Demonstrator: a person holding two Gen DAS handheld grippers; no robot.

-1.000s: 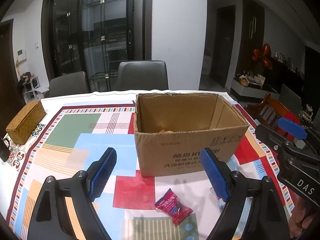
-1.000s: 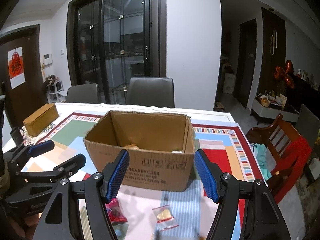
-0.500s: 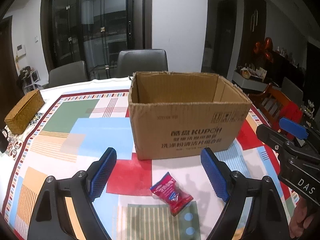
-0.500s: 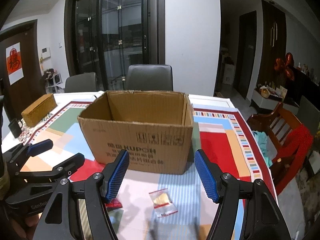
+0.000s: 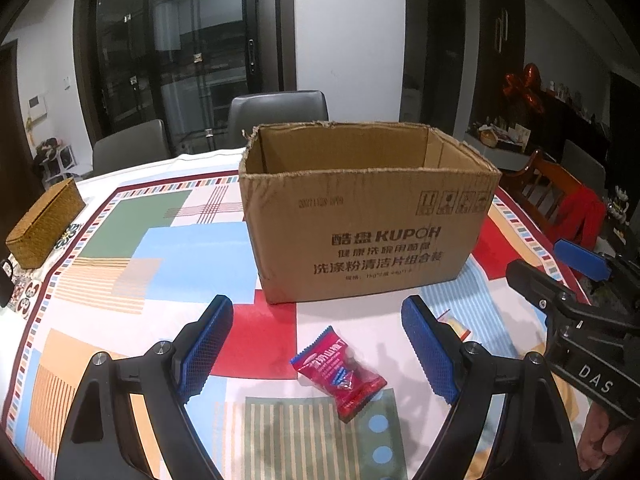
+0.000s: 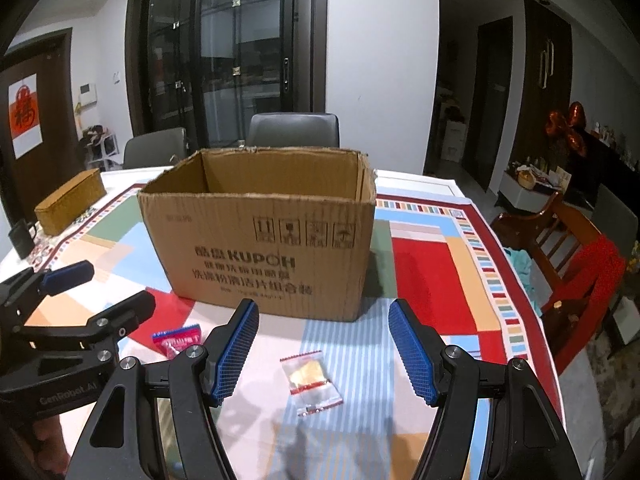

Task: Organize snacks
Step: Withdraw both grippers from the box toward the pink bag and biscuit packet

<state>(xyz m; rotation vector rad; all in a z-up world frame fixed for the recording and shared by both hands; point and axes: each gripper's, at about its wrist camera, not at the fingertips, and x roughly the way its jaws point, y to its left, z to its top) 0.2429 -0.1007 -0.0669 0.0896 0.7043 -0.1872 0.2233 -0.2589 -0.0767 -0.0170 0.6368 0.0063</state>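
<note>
Snacks wait on the tablecloth in front of the open cardboard box (image 5: 368,220).

Left gripper (image 5: 318,344) hangs wide and empty over the red snack packet (image 5: 340,370); right gripper (image 6: 322,350) is spread and empty over the clear packet (image 6: 310,380). Both packets lie flat, so pads may slide over the film or snag the tablecloth (image 5: 132,240). With the grippers close side by side, they might collide. A woven box (image 5: 44,222) sits well apart.
</note>
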